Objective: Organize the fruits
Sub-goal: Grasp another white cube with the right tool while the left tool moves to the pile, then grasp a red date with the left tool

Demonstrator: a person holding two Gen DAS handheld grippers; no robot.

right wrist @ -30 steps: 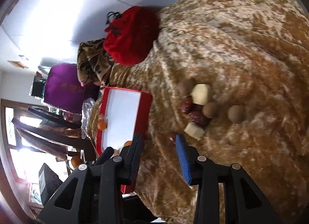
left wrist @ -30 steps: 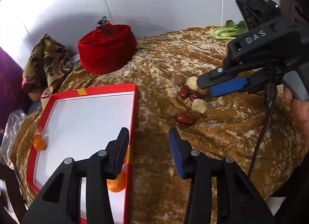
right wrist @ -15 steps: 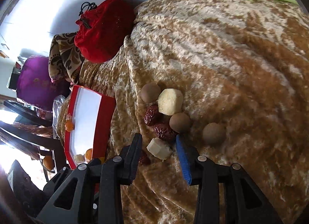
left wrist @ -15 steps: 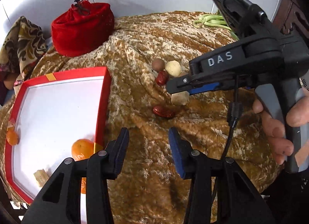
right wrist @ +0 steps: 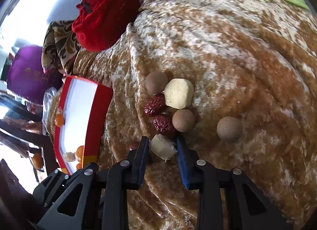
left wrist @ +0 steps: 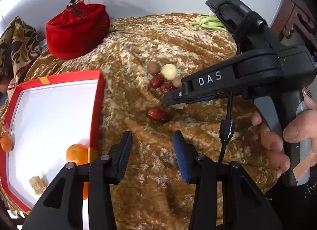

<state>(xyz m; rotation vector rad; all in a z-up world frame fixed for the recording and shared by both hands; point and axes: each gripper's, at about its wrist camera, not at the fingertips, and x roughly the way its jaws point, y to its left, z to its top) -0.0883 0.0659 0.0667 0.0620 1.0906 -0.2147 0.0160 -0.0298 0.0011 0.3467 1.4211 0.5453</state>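
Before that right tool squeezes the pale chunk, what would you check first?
1. Pale cut fruit chunk sits between the right gripper fingers: ok.
2. Fingers open wide enough: ok.
3. Fingers touching the chunk: cannot tell.
4. Wrinkled red date and round brown fruit clear of the fingertips: not ok, both crowd them.
5. Red-rimmed white tray has bare floor for it: ok.
6. Left gripper open, empty, out of the way: ok.
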